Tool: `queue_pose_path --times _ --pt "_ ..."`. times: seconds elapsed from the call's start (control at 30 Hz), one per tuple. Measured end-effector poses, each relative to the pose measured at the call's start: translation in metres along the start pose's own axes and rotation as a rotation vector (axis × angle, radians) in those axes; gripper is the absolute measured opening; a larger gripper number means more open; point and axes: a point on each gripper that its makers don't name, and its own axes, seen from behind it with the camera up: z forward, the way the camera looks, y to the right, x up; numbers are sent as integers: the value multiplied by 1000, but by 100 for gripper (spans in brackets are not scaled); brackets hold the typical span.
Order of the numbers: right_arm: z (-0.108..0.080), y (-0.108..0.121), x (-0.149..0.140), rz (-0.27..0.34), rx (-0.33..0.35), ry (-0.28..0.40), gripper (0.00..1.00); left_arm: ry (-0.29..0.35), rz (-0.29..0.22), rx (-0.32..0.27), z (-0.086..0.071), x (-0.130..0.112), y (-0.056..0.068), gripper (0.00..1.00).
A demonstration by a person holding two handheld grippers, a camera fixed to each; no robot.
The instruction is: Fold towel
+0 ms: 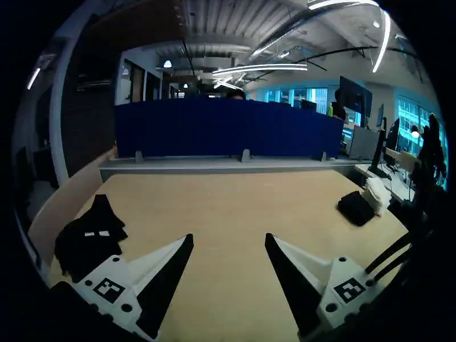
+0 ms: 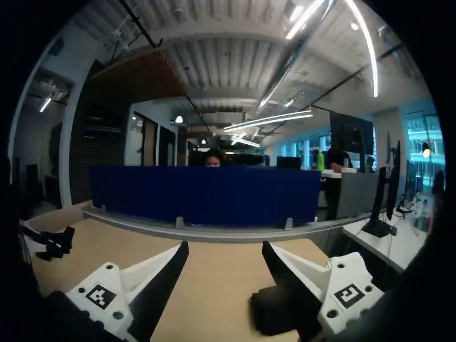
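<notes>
In the left gripper view, we see the left gripper [image 1: 228, 236] spread wide and empty over a wooden table [image 1: 228, 199]. A crumpled black towel [image 1: 91, 236] lies near the table's left edge, its lower part hidden by the left finger. A dark folded cloth [image 1: 355, 208] sits far right, beside a white stack [image 1: 377, 194]. In the right gripper view, the right gripper [image 2: 224, 244] is likewise spread and empty. A blurred dark bundle [image 2: 272, 310] sits half hidden behind its right finger, and we cannot tell what it is.
</notes>
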Motion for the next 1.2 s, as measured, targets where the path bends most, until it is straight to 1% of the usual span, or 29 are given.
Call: queue_pose_path --times 0.17,0.3,0.43,0.53,0.67,0.77,0.87,1.0,1.1,1.2 --pt "-2 -15 5 -17 -9 3 100 100 -3 39 5 32 -18 93" --pt "-2 -26 5 -30 -22 8 100 176 -13 84 7 56 -33 93" --pt "0 -38 7 -35 -37 6 100 242 -18 102 8 75 -41 93" --pt "1 -48 7 -25 -41 5 100 276 -14 108 9 85 -43 93" --pt "2 -57 7 -7 -37 0 100 302 -2 107 13 90 -41 93" --pt "1 -61 8 -5 -38 -5 100 306 0 107 15 90 -43 93" --pt "2 -62 9 -3 -39 -10 100 310 -11 111 16 90 -49 93" --pt "2 -64 11 -2 -40 -18 100 314 -20 124 17 88 -60 93" --pt "3 -66 10 -3 -36 -27 100 321 -16 135 16 88 -66 93" --pt "5 -69 9 -8 -33 -35 100 326 -4 144 14 88 -69 93"
